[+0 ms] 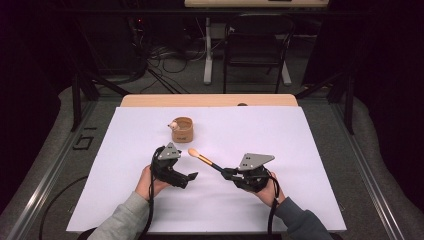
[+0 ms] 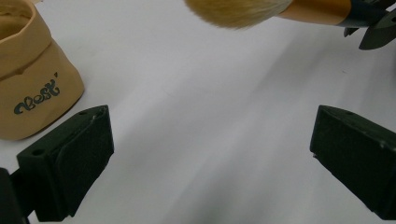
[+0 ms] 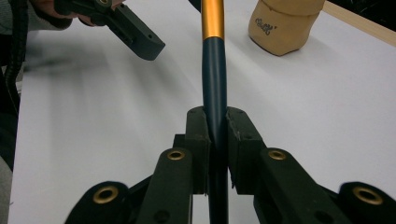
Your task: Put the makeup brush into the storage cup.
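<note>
Right gripper [image 3: 217, 154] clamps the dark handle of the makeup brush [image 3: 214, 70], bristles raised off the white sheet [image 1: 250, 210]. Left gripper [image 2: 210, 154] jaws wide apart, empty, near the tan pouch [image 2: 28, 74].

The high view looks forward and down from above the person's side of the table, far enough back to take in the whole white sheet [image 1: 210, 200], both forearms and a chair beyond. The left gripper view rides low and close over the sheet, looking along its own two jaws, which stand wide apart; a tan pouch [image 2: 28, 74] sits at its left edge and the bristles of a brush [image 2: 238, 11] at the top. The right gripper view looks along its closed jaws up the brush handle [image 3: 215, 84], towards the same pouch [image 3: 282, 23] and the left gripper [image 3: 133, 35]. All three views share the pouch [image 1: 182, 129] and the brush [image 1: 202, 158].
</note>
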### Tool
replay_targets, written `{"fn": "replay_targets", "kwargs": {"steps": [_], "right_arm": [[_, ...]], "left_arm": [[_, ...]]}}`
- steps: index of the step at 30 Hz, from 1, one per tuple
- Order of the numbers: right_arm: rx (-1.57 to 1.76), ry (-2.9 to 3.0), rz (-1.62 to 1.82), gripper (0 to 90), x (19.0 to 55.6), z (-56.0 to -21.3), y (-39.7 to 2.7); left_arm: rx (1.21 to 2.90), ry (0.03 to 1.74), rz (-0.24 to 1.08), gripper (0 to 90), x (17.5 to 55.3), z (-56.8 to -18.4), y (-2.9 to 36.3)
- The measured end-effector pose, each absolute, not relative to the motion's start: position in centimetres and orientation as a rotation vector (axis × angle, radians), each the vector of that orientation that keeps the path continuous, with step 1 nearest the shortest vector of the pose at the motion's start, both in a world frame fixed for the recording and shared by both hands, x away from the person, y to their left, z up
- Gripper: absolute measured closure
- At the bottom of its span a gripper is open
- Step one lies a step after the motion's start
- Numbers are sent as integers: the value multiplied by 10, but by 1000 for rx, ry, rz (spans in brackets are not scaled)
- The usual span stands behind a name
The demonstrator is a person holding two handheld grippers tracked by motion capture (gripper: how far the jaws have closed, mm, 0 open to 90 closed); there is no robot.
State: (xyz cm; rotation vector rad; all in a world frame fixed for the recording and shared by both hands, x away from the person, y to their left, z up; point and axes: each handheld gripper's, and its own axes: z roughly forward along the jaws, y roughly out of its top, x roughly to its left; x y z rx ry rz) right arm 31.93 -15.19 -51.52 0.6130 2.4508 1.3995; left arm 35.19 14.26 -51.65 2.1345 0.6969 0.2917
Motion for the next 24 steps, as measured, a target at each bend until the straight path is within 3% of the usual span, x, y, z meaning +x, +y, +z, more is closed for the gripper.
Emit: {"fn": "replay_targets", "kwargs": {"steps": [24], "right_arm": [[674, 2416, 1443, 807, 322, -515, -150]], "left_arm": [[2074, 744, 293, 0, 351, -521, 144]]}}
